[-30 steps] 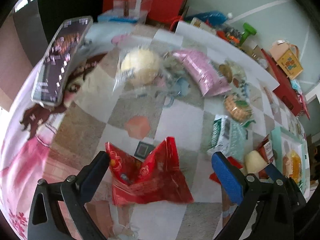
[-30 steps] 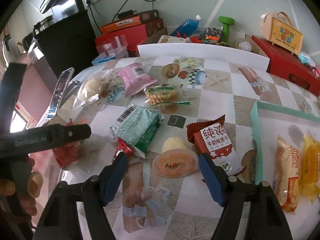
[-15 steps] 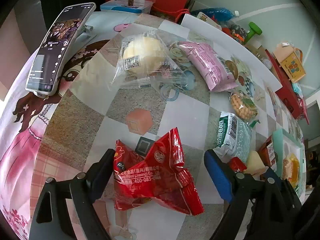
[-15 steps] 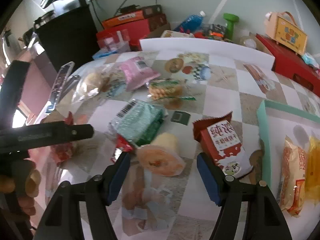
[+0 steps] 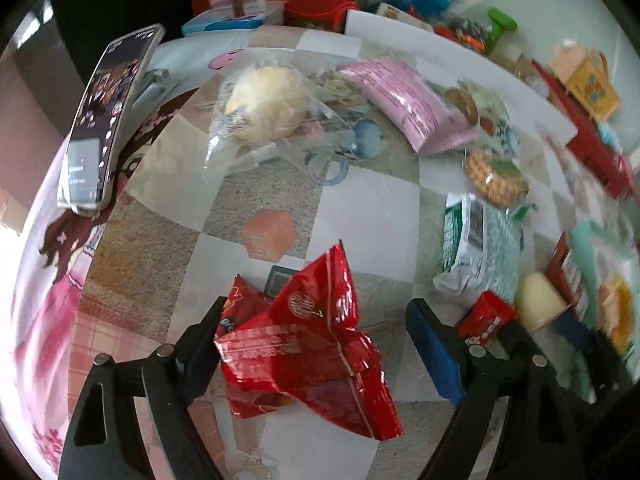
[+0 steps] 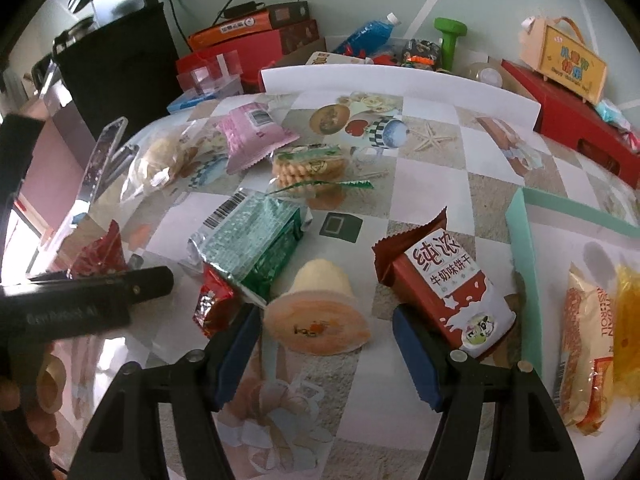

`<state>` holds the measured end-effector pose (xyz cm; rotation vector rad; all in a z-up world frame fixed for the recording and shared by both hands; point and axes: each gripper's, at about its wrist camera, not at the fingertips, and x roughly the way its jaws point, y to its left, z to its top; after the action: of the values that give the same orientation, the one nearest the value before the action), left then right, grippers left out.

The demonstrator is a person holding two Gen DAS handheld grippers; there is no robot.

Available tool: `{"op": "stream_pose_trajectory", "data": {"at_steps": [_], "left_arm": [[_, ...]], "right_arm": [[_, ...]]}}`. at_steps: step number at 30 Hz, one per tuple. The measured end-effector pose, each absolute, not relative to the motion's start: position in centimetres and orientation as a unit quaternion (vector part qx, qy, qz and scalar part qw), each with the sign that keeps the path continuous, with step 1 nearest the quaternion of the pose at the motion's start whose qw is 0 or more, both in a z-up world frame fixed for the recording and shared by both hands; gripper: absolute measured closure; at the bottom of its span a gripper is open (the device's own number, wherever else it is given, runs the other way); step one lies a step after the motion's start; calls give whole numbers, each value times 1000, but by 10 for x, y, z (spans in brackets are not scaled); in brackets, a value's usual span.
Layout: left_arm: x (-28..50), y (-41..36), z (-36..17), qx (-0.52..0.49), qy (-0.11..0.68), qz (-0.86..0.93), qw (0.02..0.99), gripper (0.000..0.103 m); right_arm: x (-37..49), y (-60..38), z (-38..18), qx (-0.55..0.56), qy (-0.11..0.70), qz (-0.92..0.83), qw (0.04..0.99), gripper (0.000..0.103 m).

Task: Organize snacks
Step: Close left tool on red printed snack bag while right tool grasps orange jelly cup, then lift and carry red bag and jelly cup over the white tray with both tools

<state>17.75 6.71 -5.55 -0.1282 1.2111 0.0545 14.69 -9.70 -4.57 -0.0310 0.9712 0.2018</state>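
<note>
Below your left gripper (image 5: pixel 316 344) lies a checked, picture-printed tablecloth (image 5: pixel 372 220); its jaws have just been closing, yet the right pad stands clear of the crumpled red snack bag (image 5: pixel 308 344) between them, while the left pad sits at the bag's edge. A phone (image 5: pixel 104 120) leans at ten o'clock, a clear-wrapped bun (image 5: pixel 264 100) at twelve, a pink packet (image 5: pixel 408 100) at one, and a green packet (image 5: pixel 476 252) crowds three o'clock. Through your right wrist view, the right gripper (image 6: pixel 326 356) stands half open around a jelly cup (image 6: pixel 316 312) lying on its side, pads apart from it. A milk biscuit packet (image 6: pixel 444 280) presses close at two o'clock, the teal tray (image 6: pixel 520 232) beyond; boxes line the far wall.
</note>
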Motion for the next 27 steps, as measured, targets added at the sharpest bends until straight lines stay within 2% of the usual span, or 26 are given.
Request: {"op": "stream_pose_trajectory", "data": {"at_steps": [3,6,12,18,20,27], "left_arm": [[178,57,-57,-40,570,22,820,16],[177,54,-57,-38,571,17,820,16],[174,45,-52,-27,567,11,823,39],[170,46,-47,-45,562,7,826,48],[170,52,-46,-60,560,3,826,53],[171,69,-43,-85,556,-7,826,56]], "right_arm": [[146,-95,-47,-30,465,88,881,31],[147,-98,-46,-29,464,82,882,38],[147,-105,-45,-15,463,76,883,44],[147,-108,-42,-11,463,72,884,54],[147,-109,-42,-10,464,70,883,55],[148,-112,-40,-4,461,69,885,57]]}}
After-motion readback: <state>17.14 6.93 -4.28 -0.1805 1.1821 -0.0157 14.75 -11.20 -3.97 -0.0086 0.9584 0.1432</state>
